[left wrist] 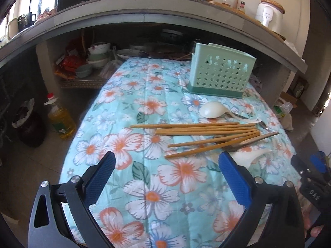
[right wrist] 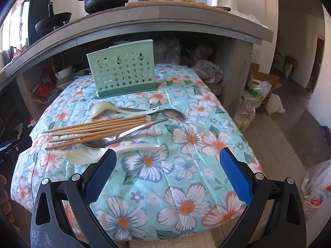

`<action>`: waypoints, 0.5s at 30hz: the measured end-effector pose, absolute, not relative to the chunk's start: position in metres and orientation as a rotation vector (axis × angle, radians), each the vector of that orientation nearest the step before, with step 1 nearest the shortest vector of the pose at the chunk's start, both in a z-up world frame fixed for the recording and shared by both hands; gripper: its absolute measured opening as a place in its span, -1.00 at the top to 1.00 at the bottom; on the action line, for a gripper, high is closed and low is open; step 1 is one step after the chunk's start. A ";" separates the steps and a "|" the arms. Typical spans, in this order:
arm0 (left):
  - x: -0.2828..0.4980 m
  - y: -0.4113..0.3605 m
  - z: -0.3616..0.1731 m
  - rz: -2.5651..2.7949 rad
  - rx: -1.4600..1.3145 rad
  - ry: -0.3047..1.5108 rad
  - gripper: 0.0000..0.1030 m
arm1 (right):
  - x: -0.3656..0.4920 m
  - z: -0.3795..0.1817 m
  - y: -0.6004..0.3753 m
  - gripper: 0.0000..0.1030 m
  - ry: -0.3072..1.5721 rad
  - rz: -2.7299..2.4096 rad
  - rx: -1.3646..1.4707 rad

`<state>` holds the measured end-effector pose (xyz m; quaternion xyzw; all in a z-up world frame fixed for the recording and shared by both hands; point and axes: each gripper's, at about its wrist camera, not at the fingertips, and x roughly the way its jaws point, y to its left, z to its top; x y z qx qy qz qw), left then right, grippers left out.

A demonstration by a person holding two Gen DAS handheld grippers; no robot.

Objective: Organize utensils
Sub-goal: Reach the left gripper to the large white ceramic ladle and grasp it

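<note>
A mint-green perforated utensil holder (left wrist: 220,74) (right wrist: 122,72) stands upright at the far side of the floral-clothed table (left wrist: 157,186) (right wrist: 186,175). In front of it lie several wooden chopsticks (left wrist: 196,133) (right wrist: 97,129), a white ladle spoon (left wrist: 213,109) (right wrist: 99,108), a second white spoon (left wrist: 250,155) (right wrist: 86,155) and two metal spoons (right wrist: 124,136) (right wrist: 175,113). My left gripper (left wrist: 167,161) is open and empty, just short of the chopsticks. My right gripper (right wrist: 168,159) is open and empty, its left fingertip over the near white spoon.
A concrete counter (left wrist: 144,18) with pots, bottles and a white appliance (left wrist: 269,16) overhangs the table's far end. Bowls (left wrist: 98,55) fill the shelf below. An oil bottle (left wrist: 61,119) and a dark bin (left wrist: 29,128) stand on the floor left; bags (right wrist: 254,99) stand right.
</note>
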<state>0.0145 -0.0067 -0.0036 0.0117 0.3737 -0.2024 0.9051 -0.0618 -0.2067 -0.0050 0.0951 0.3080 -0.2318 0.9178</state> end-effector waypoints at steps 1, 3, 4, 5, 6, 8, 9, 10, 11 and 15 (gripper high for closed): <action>0.015 -0.011 -0.004 -0.440 0.021 0.779 -0.90 | -0.062 -0.007 -0.207 -0.85 0.635 -0.475 0.198; 0.015 -0.021 -0.005 -0.464 0.035 0.786 -0.90 | -0.062 -0.010 -0.208 -0.85 0.637 -0.468 0.200; 0.016 -0.026 -0.007 -0.468 0.046 0.790 -0.90 | -0.062 -0.012 -0.208 -0.85 0.636 -0.466 0.199; 0.016 -0.029 -0.008 -0.472 0.051 0.799 -0.90 | -0.062 -0.013 -0.208 -0.85 0.636 -0.463 0.198; 0.017 -0.031 -0.010 -0.480 0.045 0.816 -0.90 | -0.062 -0.015 -0.208 -0.85 0.636 -0.460 0.198; 0.021 -0.034 -0.015 -0.499 0.010 0.847 -0.90 | -0.063 -0.018 -0.208 -0.85 0.634 -0.454 0.199; 0.022 -0.034 -0.018 -0.506 -0.008 0.855 -0.89 | -0.064 -0.020 -0.208 -0.85 0.632 -0.450 0.201; 0.023 -0.035 -0.020 -0.509 -0.018 0.860 -0.90 | -0.064 -0.022 -0.208 -0.85 0.630 -0.447 0.201; 0.024 -0.036 -0.022 -0.507 -0.015 0.866 -0.89 | -0.064 -0.024 -0.208 -0.85 0.630 -0.445 0.200; 0.028 -0.044 -0.034 -0.491 0.009 0.924 -0.89 | -0.065 -0.030 -0.211 -0.85 0.631 -0.436 0.201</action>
